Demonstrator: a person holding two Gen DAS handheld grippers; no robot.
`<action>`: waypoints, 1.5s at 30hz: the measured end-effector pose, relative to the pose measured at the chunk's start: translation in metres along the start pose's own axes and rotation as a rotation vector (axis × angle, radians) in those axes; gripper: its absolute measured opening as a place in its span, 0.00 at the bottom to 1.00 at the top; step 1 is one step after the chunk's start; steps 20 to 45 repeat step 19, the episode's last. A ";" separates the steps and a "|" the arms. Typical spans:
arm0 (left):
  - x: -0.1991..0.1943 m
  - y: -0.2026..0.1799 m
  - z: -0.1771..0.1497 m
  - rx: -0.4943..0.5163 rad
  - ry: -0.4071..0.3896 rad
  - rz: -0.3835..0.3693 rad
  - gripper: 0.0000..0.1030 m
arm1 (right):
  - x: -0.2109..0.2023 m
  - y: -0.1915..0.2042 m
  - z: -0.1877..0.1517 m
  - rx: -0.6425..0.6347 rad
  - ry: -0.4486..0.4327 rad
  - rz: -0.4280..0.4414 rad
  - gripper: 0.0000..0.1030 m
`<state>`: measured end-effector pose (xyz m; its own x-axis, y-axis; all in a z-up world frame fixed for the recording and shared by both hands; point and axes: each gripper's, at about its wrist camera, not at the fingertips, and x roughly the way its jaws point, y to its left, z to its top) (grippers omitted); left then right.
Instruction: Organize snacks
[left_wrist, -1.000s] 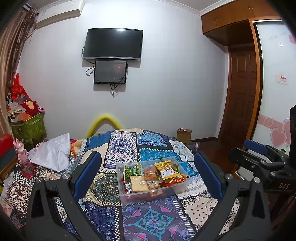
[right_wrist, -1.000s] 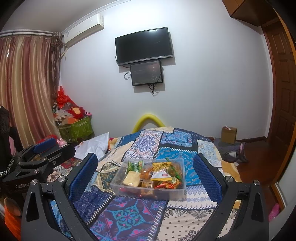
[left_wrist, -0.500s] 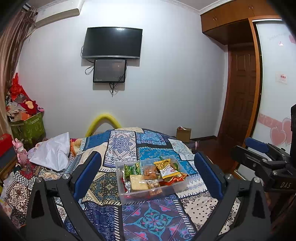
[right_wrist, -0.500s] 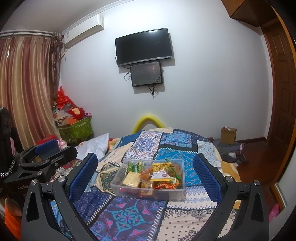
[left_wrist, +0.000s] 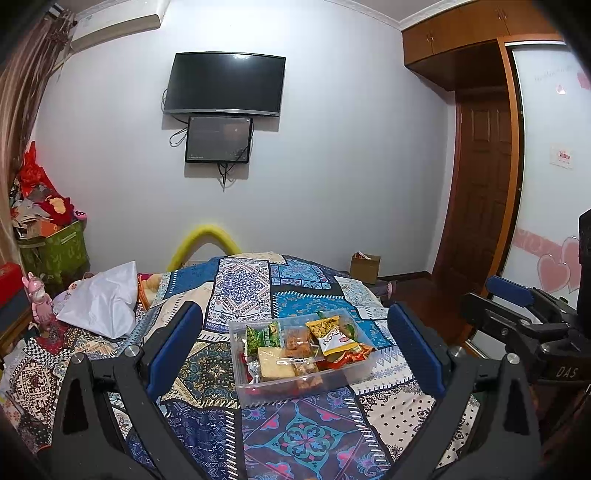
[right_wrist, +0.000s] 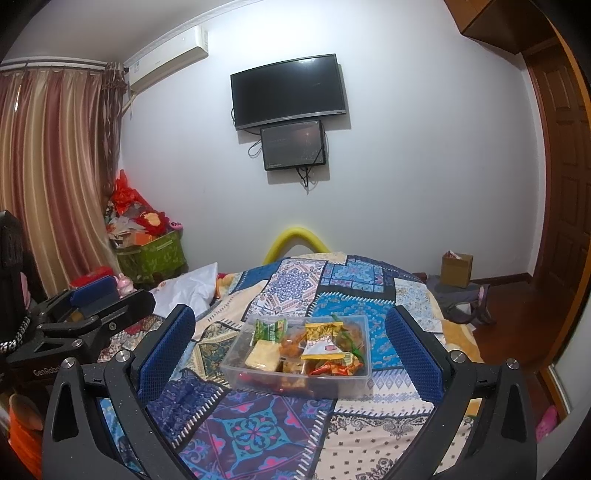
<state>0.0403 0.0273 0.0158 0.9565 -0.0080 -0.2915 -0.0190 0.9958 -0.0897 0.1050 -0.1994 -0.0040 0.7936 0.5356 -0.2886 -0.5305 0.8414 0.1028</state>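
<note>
We hold both the left gripper (left_wrist: 295, 343) and the right gripper (right_wrist: 290, 341) well back with fingers spread wide, empty. The clear box (right_wrist: 343, 384) of snacks (right_wrist: 319, 341) sits on the patterned bedspread (right_wrist: 251, 428) ahead. Our advice—come down over one packet, not the crowded heap, and close gently so nothing crushes.

A bed (left_wrist: 240, 295) carried a snack box (left_wrist: 354, 373) on its near half, about midway between its side edges. Inside the box, a biscuit pack (left_wrist: 275, 363) lay at the near left, a pea packet (left_wrist: 262, 334) behind it at the far left, and a peanut packet (left_wrist: 330, 334) toward the right. A pillow (left_wrist: 103, 299) lay at the bed's left edge. A foam arch (left_wrist: 203, 240) stood behind the far edge, against the wall. A television (left_wrist: 225, 83) hung on that wall above a smaller screen (left_wrist: 218, 139). A cardboard box (left_wrist: 365, 266) sat on the floor beyond the bed's far right corner.
</note>
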 end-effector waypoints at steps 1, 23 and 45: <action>0.000 0.000 0.000 0.000 0.000 0.000 0.99 | 0.000 0.000 0.001 -0.001 0.000 -0.001 1.00; 0.002 -0.003 -0.003 0.007 0.017 -0.027 0.99 | 0.005 -0.004 -0.002 0.009 0.008 -0.001 1.00; 0.002 -0.003 -0.003 0.007 0.017 -0.027 0.99 | 0.005 -0.004 -0.002 0.009 0.008 -0.001 1.00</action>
